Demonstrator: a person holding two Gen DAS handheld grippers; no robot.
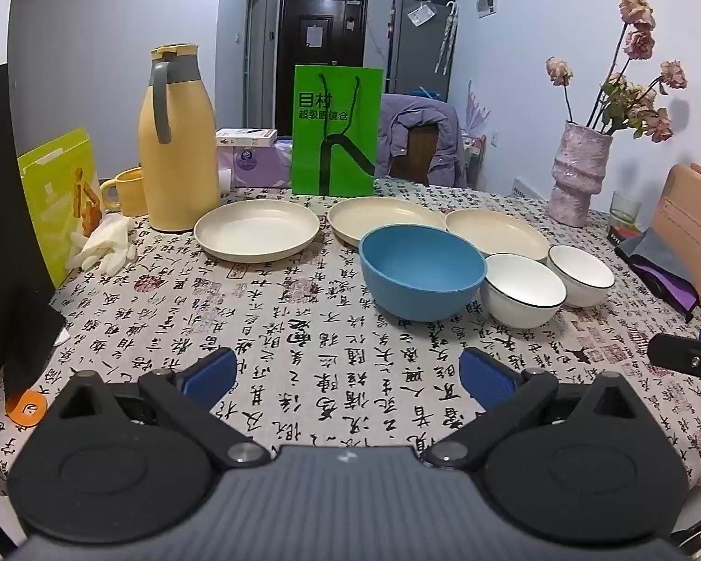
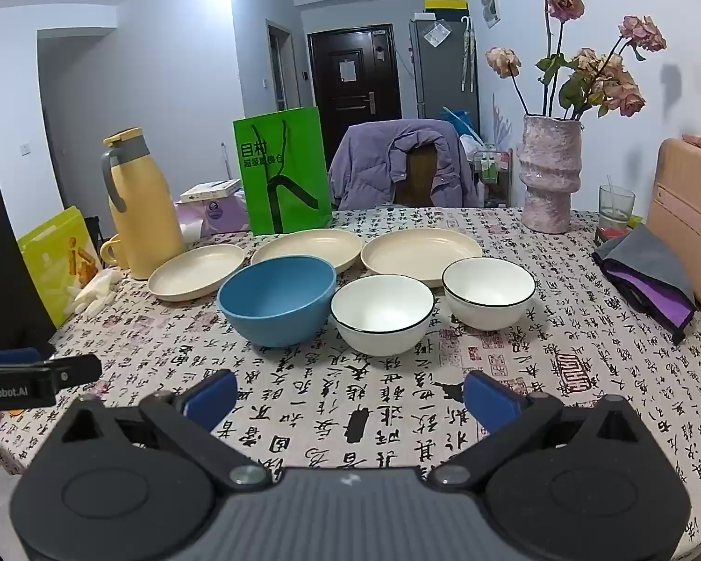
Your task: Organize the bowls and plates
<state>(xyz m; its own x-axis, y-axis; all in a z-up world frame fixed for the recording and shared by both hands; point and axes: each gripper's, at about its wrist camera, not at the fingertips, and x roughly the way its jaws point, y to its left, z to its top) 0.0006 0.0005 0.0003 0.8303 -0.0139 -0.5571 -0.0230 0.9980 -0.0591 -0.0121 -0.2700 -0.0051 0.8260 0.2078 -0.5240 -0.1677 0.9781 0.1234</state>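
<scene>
ahead of the left gripper [image 1: 348,376], past a bare stretch of the calligraphy tablecloth [image 1: 304,327], sits the blue bowl [image 1: 421,272], a little to its right. its jaws stand wide apart with nothing between the blue pads. just right of the blue bowl, touching or nearly so, is the near white bowl [image 1: 523,291] with a dark rim, and beyond that, further right, the far white bowl [image 1: 582,275]. behind the bowls runs a row of three cream plates: the left plate [image 1: 257,230] ahead and slightly left of the gripper, the middle plate [image 1: 383,219] partly hidden by the blue bowl, and the right plate [image 1: 495,233] behind the white bowls. far left of the gripper stand a yellow thermos jug [image 1: 175,140] and a yellow mug [image 1: 128,191], with white gloves [image 1: 105,243] lying nearer. a green paper bag [image 1: 335,130] stands upright behind the plates, and a pink vase [image 1: 579,173] of dried roses is far off to the right.

the right gripper [image 2: 350,399] is likewise spread wide and empty, hovering over the cloth. straight ahead of it is the near white bowl, with the blue bowl ahead-left and the far white bowl ahead-right. the tip of the left gripper shows at its left side, well apart.
</scene>
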